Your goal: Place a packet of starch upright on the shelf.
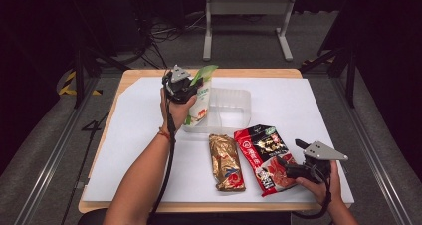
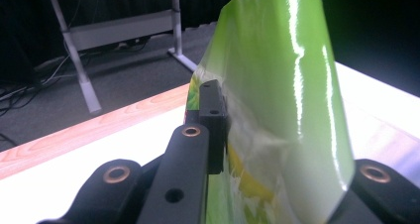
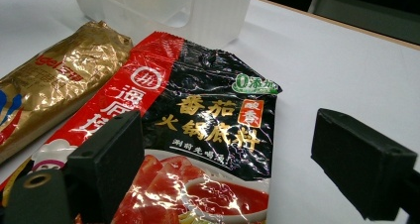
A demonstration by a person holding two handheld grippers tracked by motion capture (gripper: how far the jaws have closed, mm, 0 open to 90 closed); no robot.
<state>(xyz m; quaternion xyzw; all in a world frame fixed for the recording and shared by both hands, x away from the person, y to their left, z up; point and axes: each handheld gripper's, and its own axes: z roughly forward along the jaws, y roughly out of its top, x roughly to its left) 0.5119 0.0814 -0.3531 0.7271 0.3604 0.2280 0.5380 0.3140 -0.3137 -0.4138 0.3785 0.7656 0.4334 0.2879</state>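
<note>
Our right gripper (image 1: 291, 166) sits nearest, jaws wide apart over the red sachet (image 1: 263, 158), gripping nothing. We clamp the left gripper (image 1: 191, 88) on the green pouch (image 1: 199, 98), held upright at the left end of the clear bin (image 1: 234, 98). We cannot tell if the pouch's base is inside; the rest of the bin looks empty. By our reckoning the packing has barely begun: red sachet and gold pack (image 1: 226, 161) lie on the white sheet (image 1: 134, 150).
</note>
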